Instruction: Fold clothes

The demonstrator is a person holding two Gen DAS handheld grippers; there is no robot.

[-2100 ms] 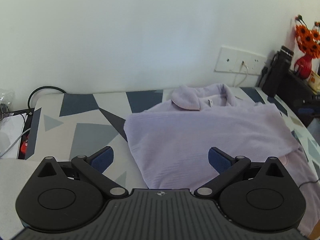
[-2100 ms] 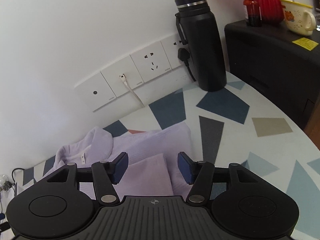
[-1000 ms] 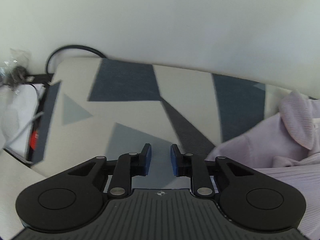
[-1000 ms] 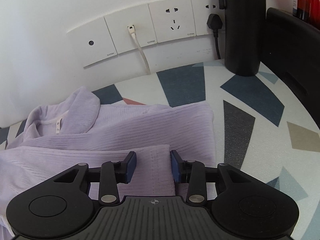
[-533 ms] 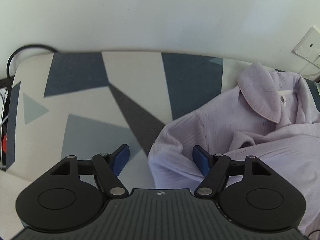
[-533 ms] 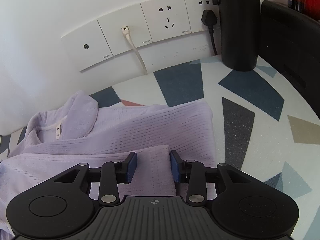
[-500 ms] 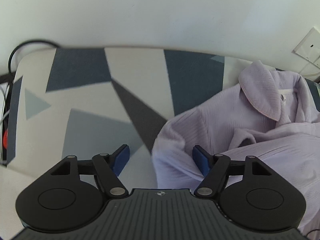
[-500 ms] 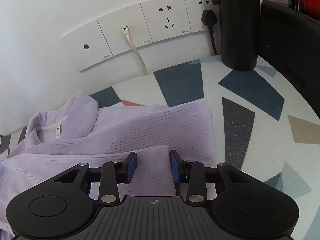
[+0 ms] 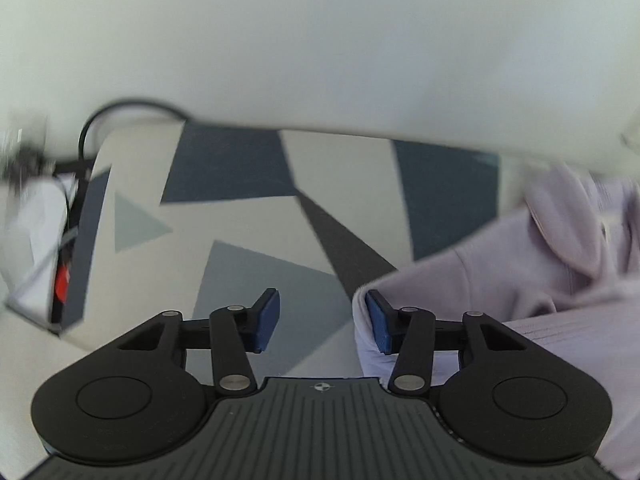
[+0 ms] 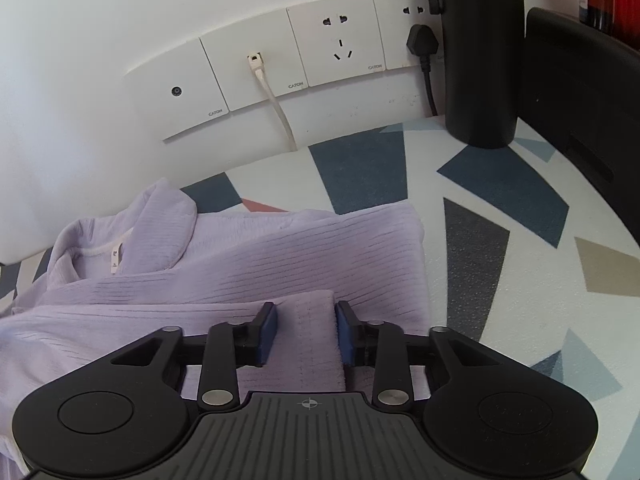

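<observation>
While the lilac garment (image 10: pixel 248 264) lies on the patterned bench (image 10: pixel 500 240), the right tool (image 10: pixel 306 334), just closing, pinches its folded cuff. Left tool (image 9: pixel 322 318), narrowing, stands unclenched, one pad at the cloth's edge. Wall sockets (image 10: pixel 336 48) and black flask (image 10: pixel 480 52) stand behind.

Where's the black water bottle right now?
In the right wrist view, the black bottle stands top right against the wall, beside the socket panel, beyond the lilac garment.

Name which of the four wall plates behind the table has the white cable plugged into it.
The second plate from the left: the white cable hangs from its port. Its left neighbour has only a small round socket.
</observation>
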